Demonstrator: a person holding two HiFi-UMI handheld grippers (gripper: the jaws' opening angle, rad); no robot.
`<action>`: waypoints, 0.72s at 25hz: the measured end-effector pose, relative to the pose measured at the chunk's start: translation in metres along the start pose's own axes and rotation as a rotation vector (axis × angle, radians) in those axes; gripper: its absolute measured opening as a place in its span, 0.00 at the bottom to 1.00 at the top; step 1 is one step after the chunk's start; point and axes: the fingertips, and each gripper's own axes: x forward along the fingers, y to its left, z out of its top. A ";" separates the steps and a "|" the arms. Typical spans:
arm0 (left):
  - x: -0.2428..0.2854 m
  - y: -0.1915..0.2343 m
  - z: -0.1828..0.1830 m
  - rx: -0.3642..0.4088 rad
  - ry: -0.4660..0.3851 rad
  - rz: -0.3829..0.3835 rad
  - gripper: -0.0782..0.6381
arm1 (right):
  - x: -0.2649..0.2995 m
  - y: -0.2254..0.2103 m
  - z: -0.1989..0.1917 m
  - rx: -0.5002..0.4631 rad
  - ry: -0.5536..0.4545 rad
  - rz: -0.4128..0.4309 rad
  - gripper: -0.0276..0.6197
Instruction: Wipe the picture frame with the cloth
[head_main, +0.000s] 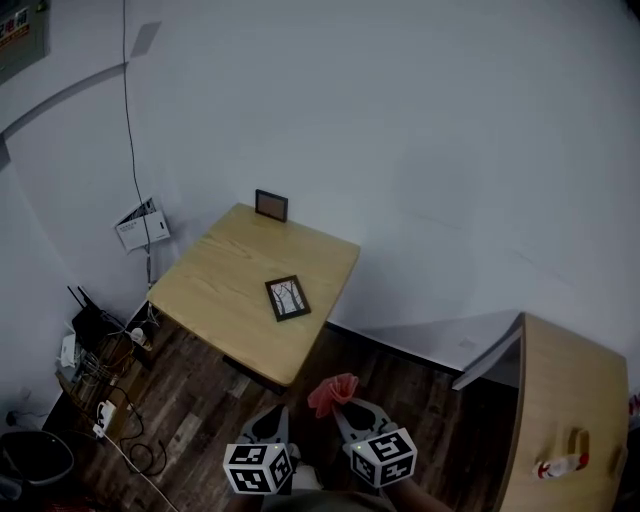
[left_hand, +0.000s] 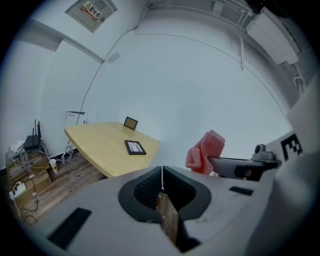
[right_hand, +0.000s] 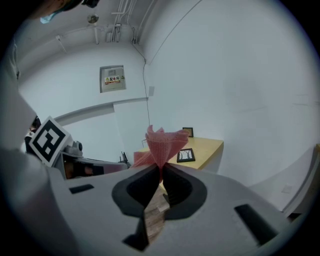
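The wooden table (head_main: 230, 270) stands against the wall, up at about 11 o'clock from the person in the head view, with a stretch of dark floor between them. Nothing has reached it.

The two grippers sit side by side at the bottom of that view, well apart from the table. The left gripper (left_hand: 161, 172) has its jaws pressed together with nothing between them. The right gripper (right_hand: 161, 170) has its jaws pinched tight on the cloth.

The picture frame (head_main: 288, 298) lies flat near the table's middle, toward its near edge, at roughly 11 o'clock from the cloth. A smaller second frame (head_main: 271, 205) stands upright at the far edge, at 12 o'clock from the flat one.

The pink cloth (head_main: 333, 392) bunches out in front of the right jaws, hanging in the air.

By my reading, the cloth is in hand and that is all: the approach, steadying the frame and every wipe remain to be done.
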 end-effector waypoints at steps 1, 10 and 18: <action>0.005 0.006 0.005 0.001 0.001 -0.003 0.12 | 0.008 -0.001 0.004 0.001 -0.003 -0.004 0.06; 0.051 0.059 0.039 -0.012 0.008 -0.003 0.12 | 0.077 -0.011 0.025 0.006 -0.004 -0.009 0.06; 0.087 0.097 0.057 -0.011 0.032 0.005 0.12 | 0.129 -0.020 0.041 0.003 -0.002 -0.009 0.06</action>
